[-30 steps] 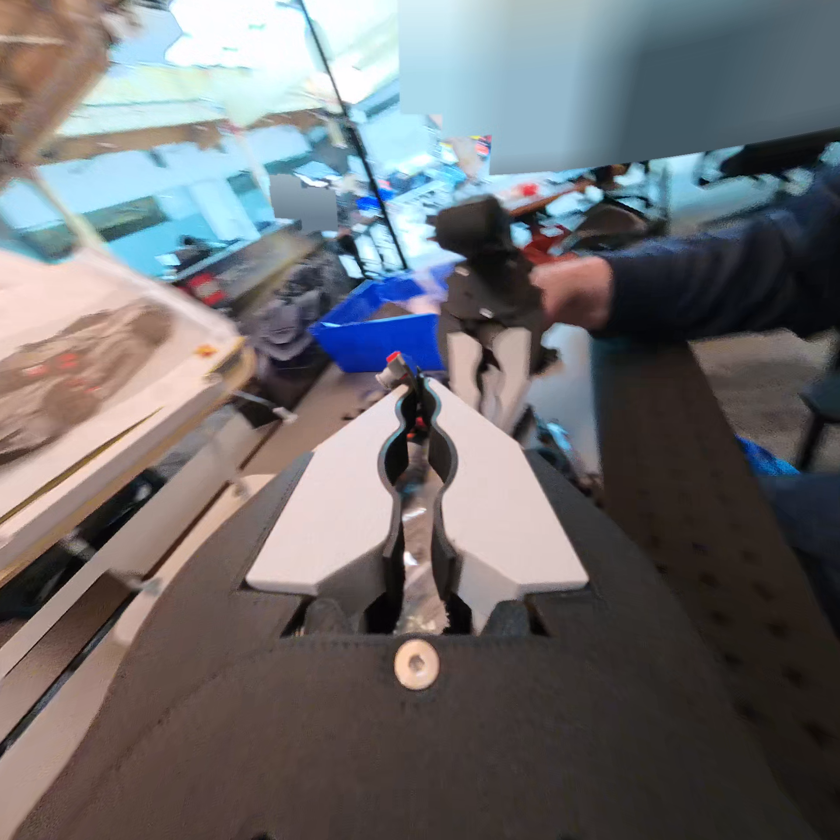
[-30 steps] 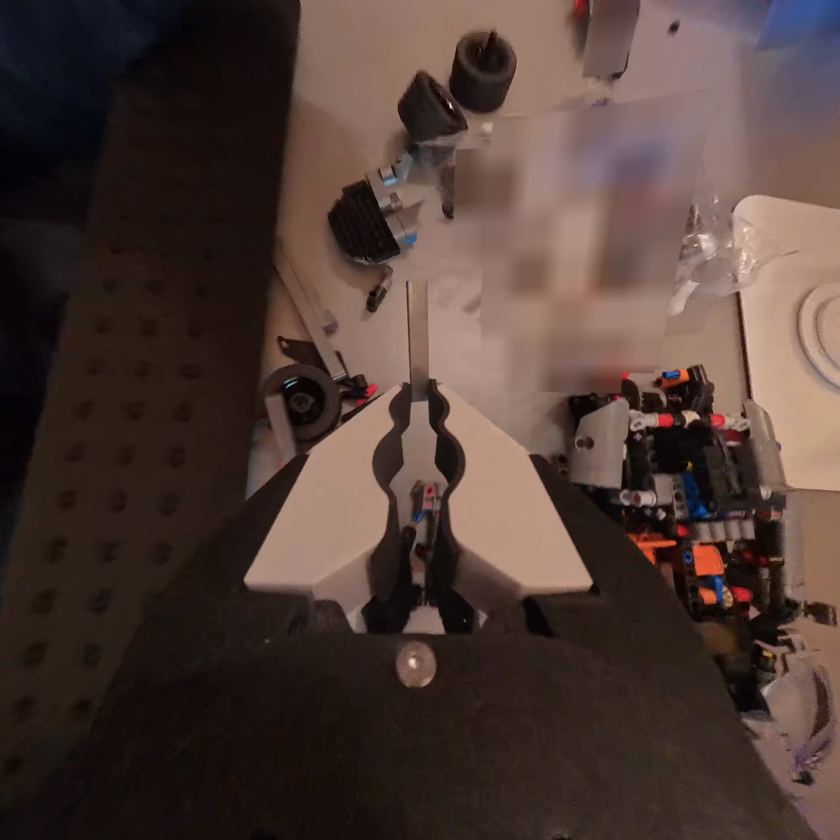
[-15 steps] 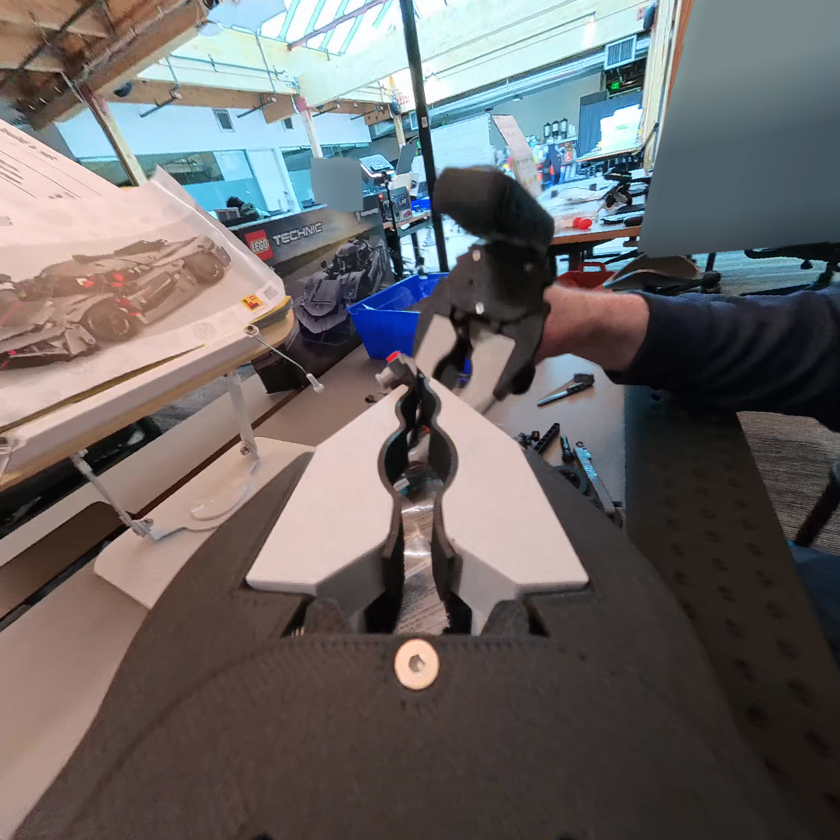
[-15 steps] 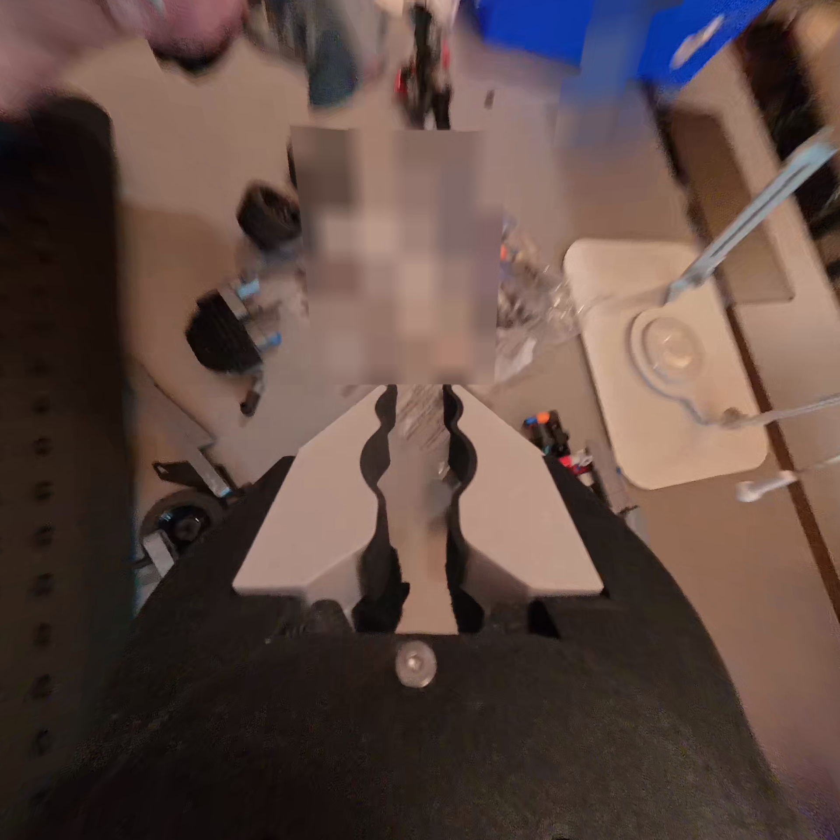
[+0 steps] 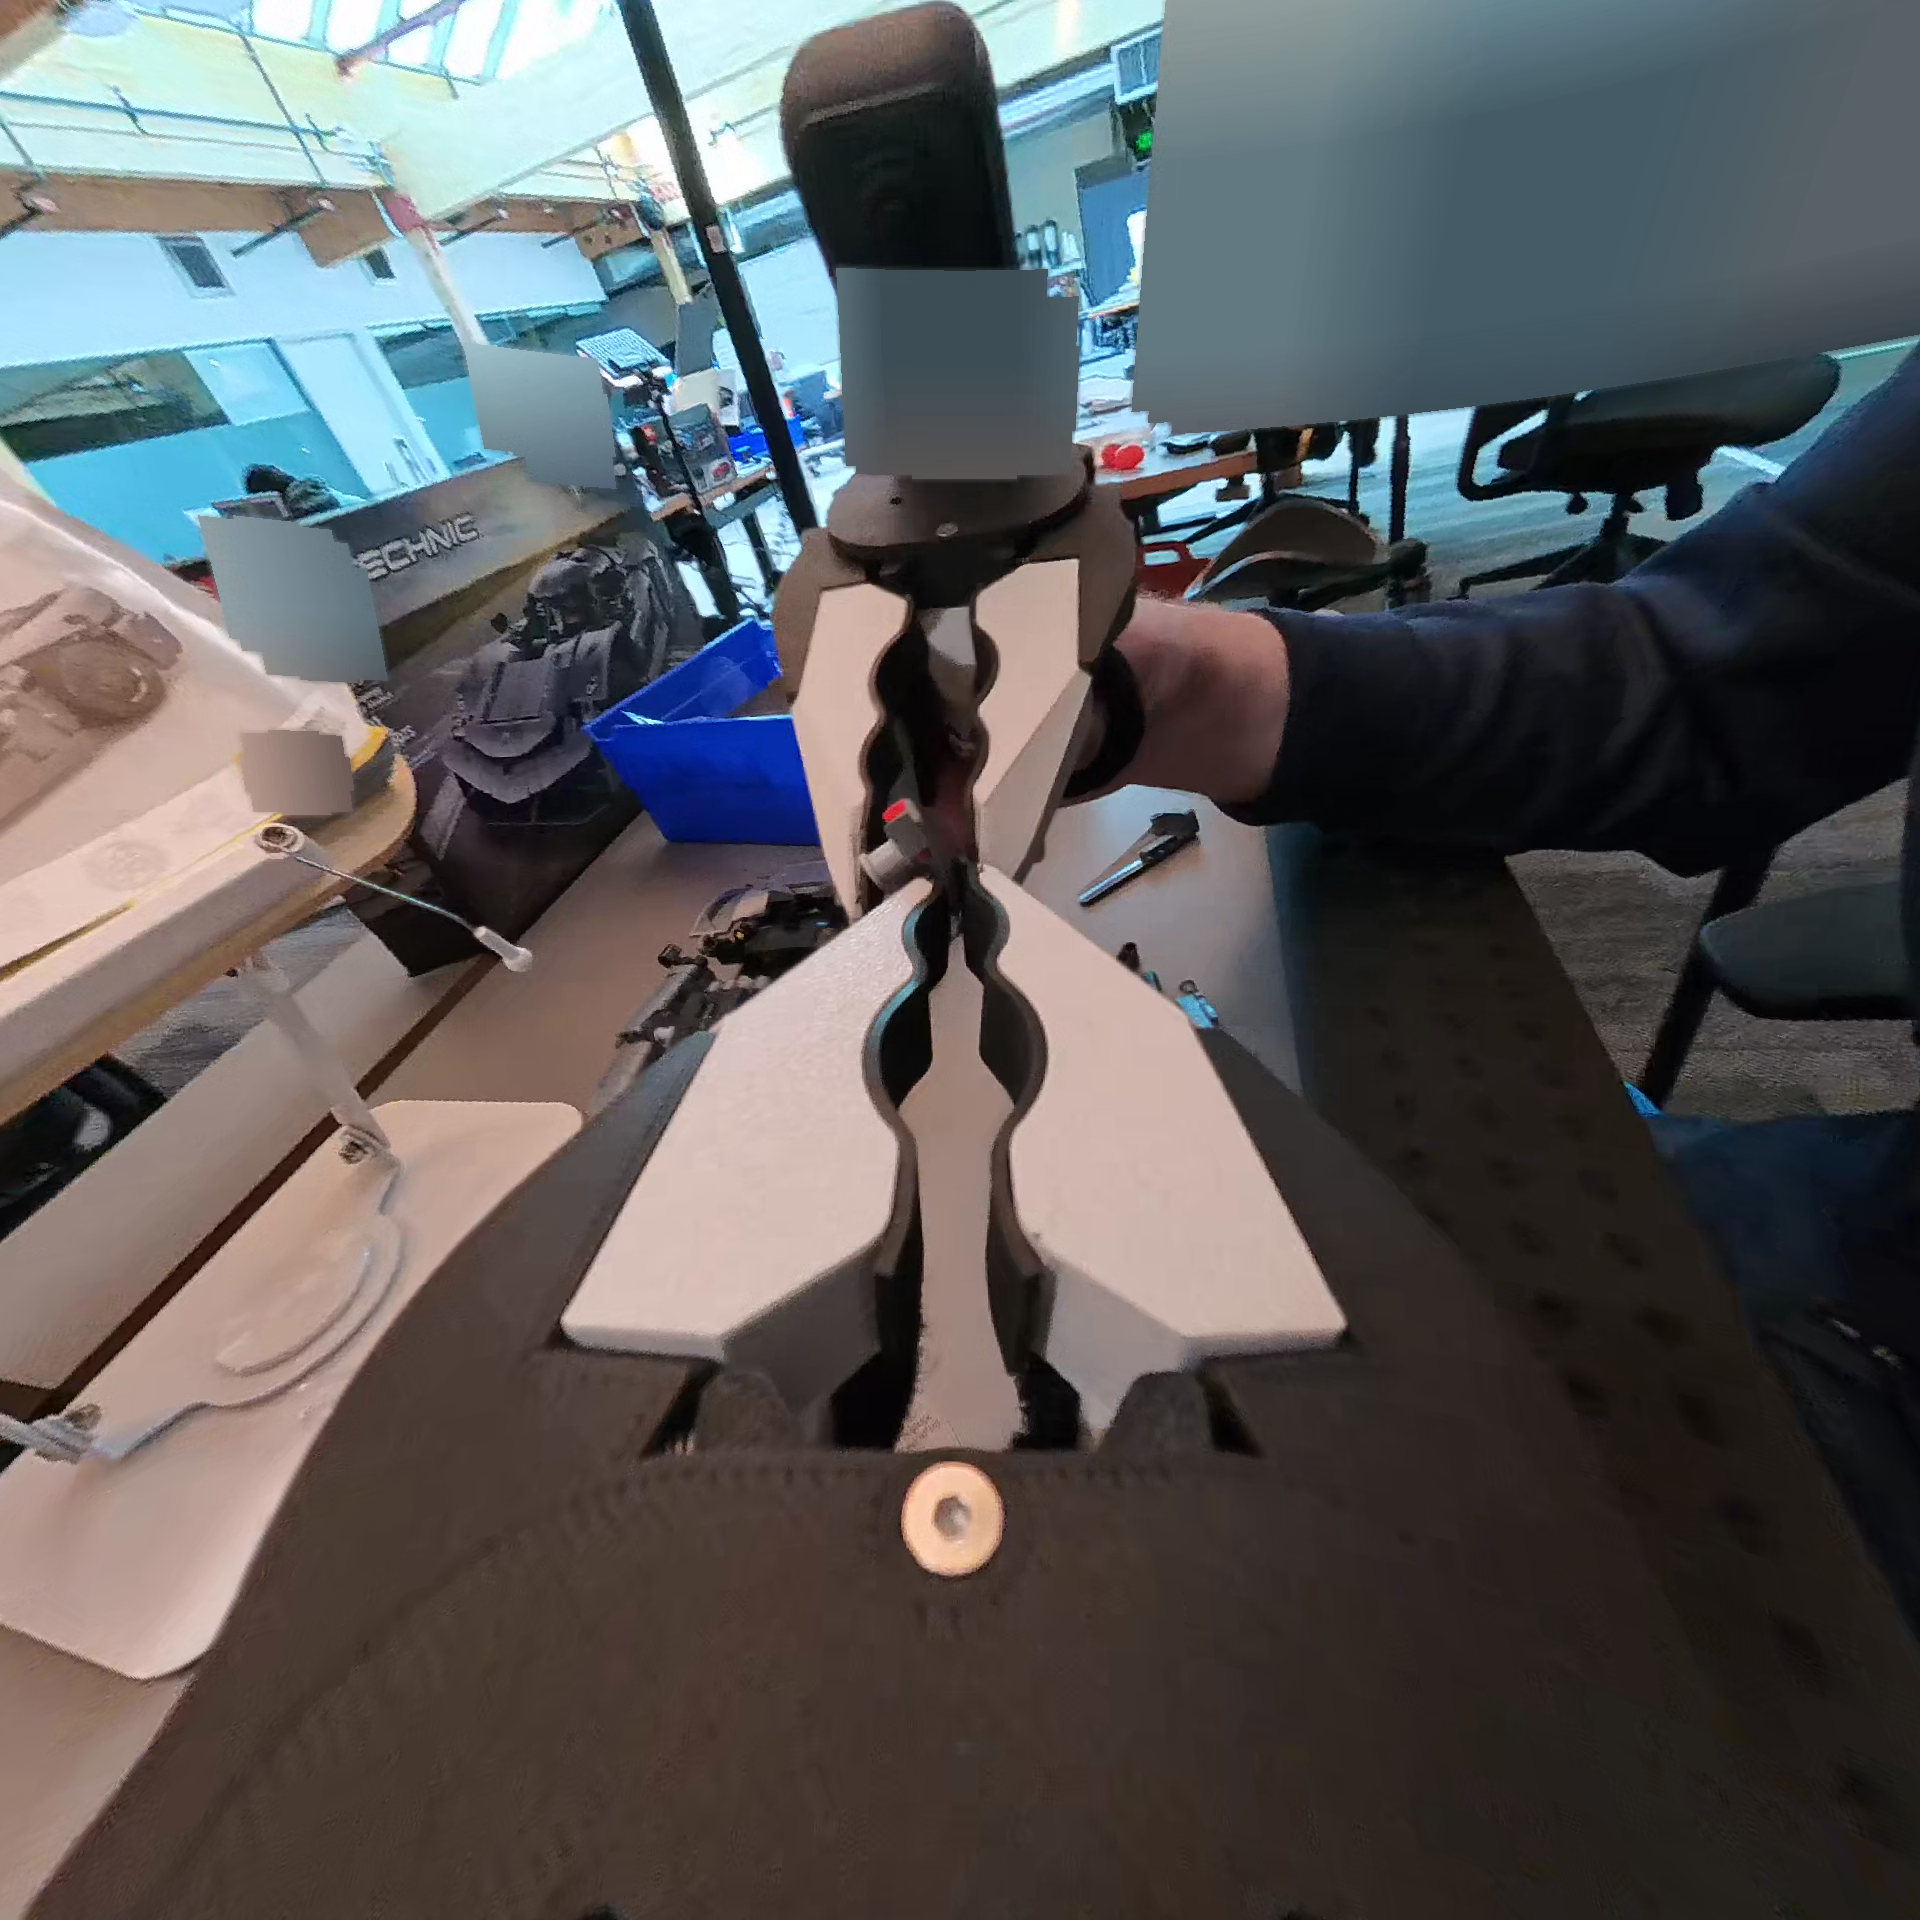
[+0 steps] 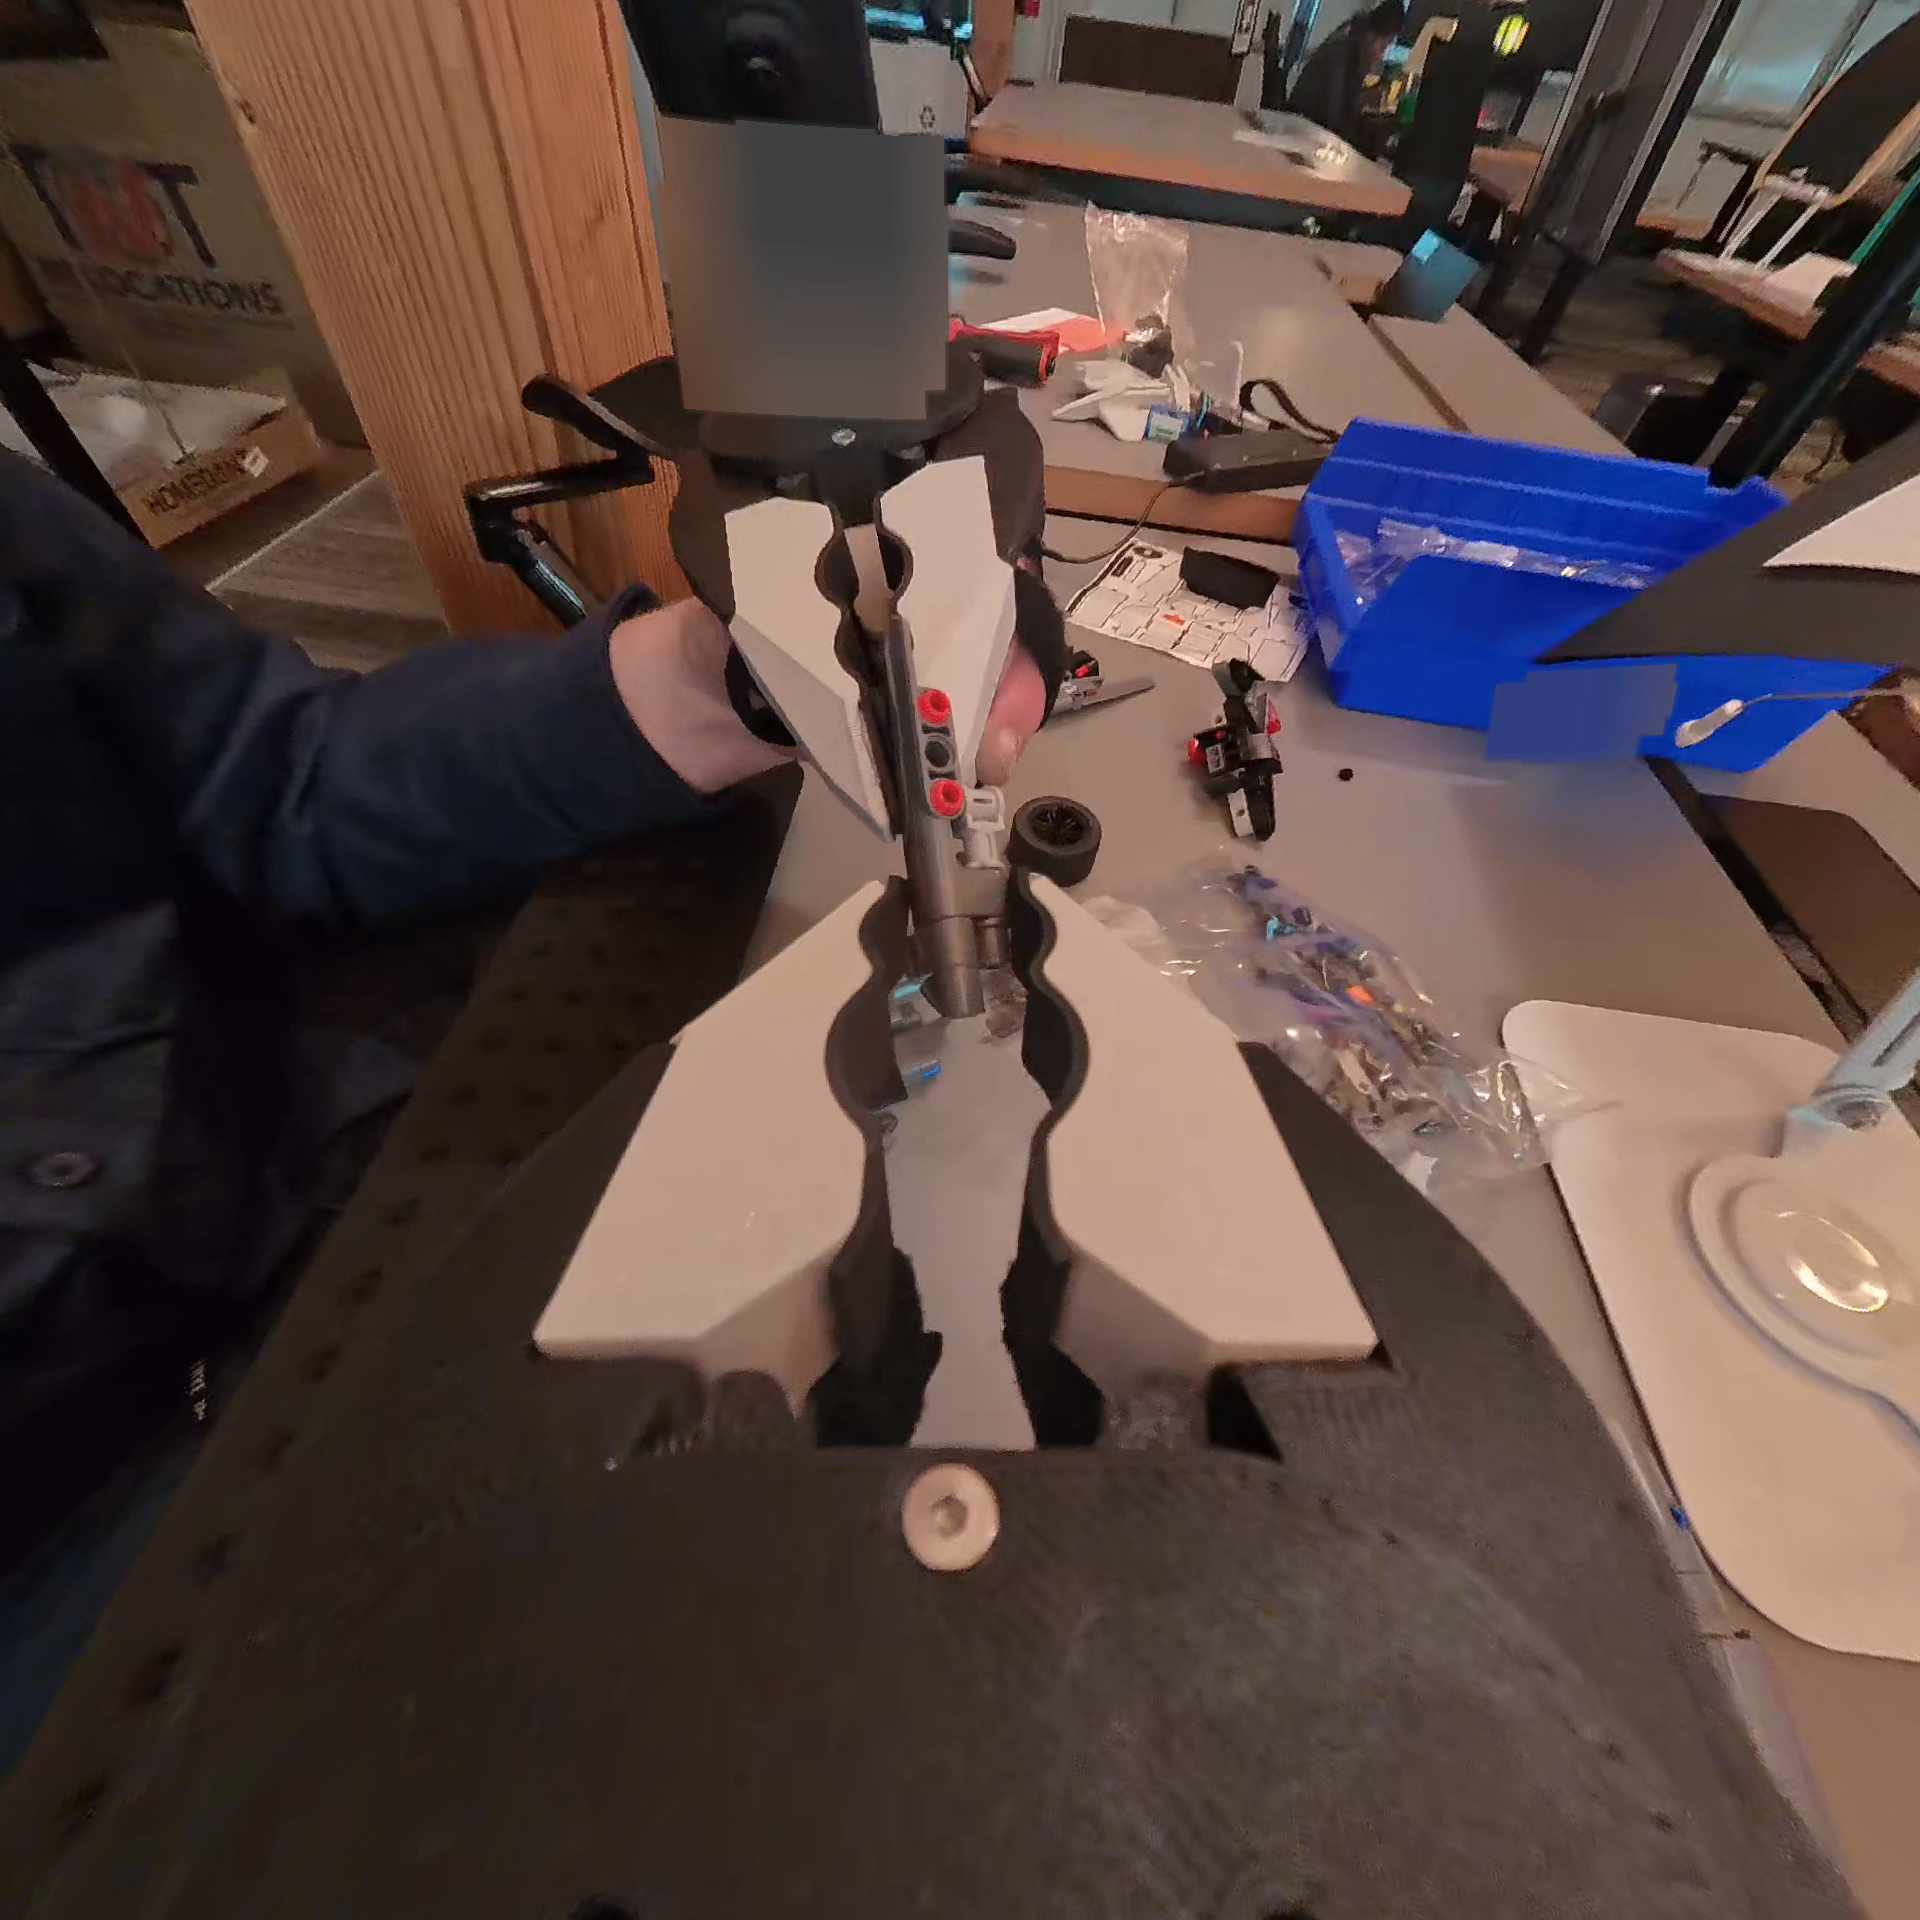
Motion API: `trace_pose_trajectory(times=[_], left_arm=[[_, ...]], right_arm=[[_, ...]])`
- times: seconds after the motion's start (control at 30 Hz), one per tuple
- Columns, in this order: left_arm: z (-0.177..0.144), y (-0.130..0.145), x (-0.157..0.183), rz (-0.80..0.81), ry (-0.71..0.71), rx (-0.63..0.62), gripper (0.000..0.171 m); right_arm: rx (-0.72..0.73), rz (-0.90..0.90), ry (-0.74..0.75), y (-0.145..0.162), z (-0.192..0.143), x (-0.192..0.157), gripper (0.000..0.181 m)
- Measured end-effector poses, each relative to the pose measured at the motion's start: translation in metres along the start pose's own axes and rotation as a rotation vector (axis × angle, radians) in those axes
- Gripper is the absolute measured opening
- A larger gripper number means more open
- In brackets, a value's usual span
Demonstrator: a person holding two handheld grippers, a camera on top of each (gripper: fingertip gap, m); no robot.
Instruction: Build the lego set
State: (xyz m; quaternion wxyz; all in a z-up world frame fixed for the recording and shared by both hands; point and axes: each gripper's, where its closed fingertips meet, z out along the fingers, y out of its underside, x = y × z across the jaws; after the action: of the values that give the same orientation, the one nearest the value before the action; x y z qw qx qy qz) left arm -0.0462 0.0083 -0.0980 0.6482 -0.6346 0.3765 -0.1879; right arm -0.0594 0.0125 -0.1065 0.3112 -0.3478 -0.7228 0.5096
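Grey counter [image 6: 1455,831], workshop: loose wheel [image 6: 1055,840], parts bag [image 6: 1340,1013], blue bin [image 6: 1475,582]. Grey beam assembly [image 6: 940,831] held above counter, left gripper [image 6: 914,727] jaws pinching it; right gripper [image 6: 951,935] jaws spread around its lower end. Step judged: mating or handover; next, right jaws close squarely.

Left wrist view: bright daylight from skylights [image 5: 312,42] far overhead, sharp. Right wrist view: dimmer, warm, near foreground dark. Both bow strongly at edges.

Each tool [image 6: 951,894] shows matt, finely grained black plastic around smooth pale finger plates and one shiny metal screw [image 6: 950,1515]. The grey beam [image 6: 940,862] looks like smooth plastic, its red pins glossy. A crinkly clear bag [image 6: 1340,1013] glints on the matt grey table [image 6: 1455,831]; the post [image 6: 447,301] is raw wood.
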Motion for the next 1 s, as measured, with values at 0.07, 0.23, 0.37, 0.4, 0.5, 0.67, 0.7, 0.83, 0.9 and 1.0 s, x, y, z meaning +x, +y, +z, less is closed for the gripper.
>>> trace_pose_trajectory(times=[0.07,0.23,0.37,0.4,0.5,0.67,0.7,0.83,0.9,1.0], left_arm=[[0.001,-0.004,-0.005,-0.002,-0.033,0.024,0.001],[0.001,-0.007,-0.006,-0.033,-0.025,0.047,0.005],[0.002,0.001,-0.005,-0.057,-0.012,-0.009,0.000],[0.002,0.003,-0.003,-0.050,0.001,-0.022,0.000],[0.009,0.012,0.006,-0.018,0.033,-0.082,0.000],[0.018,0.027,0.018,0.069,0.063,-0.180,0.000],[0.018,0.029,0.018,0.083,0.059,-0.193,0.000],[0.016,0.020,0.016,0.093,0.038,-0.147,0.001],[0.012,0.009,0.011,0.076,0.017,-0.086,0.002],[0.011,0.005,0.001,0.046,-0.033,-0.059,0.017]], right_arm=[[0.053,0.041,0.010,-0.006,-0.003,0.003,0.017],[0.165,0.182,-0.056,-0.012,-0.001,0.004,0.017],[0.182,0.135,-0.060,-0.019,-0.012,0.002,0.026],[0.171,0.115,-0.048,-0.019,-0.014,0.002,0.027],[0.130,0.064,-0.052,-0.016,-0.011,-0.004,0.023],[0.020,0.017,-0.117,0.002,-0.001,-0.019,0.009],[0.003,-0.011,-0.102,0.003,-0.002,-0.018,0.008],[0.071,-0.044,-0.087,-0.009,-0.010,-0.019,0.007],[0.152,0.013,-0.127,-0.018,-0.018,-0.019,0.006],[0.319,0.115,-0.154,-0.034,-0.033,-0.009,0.005]])
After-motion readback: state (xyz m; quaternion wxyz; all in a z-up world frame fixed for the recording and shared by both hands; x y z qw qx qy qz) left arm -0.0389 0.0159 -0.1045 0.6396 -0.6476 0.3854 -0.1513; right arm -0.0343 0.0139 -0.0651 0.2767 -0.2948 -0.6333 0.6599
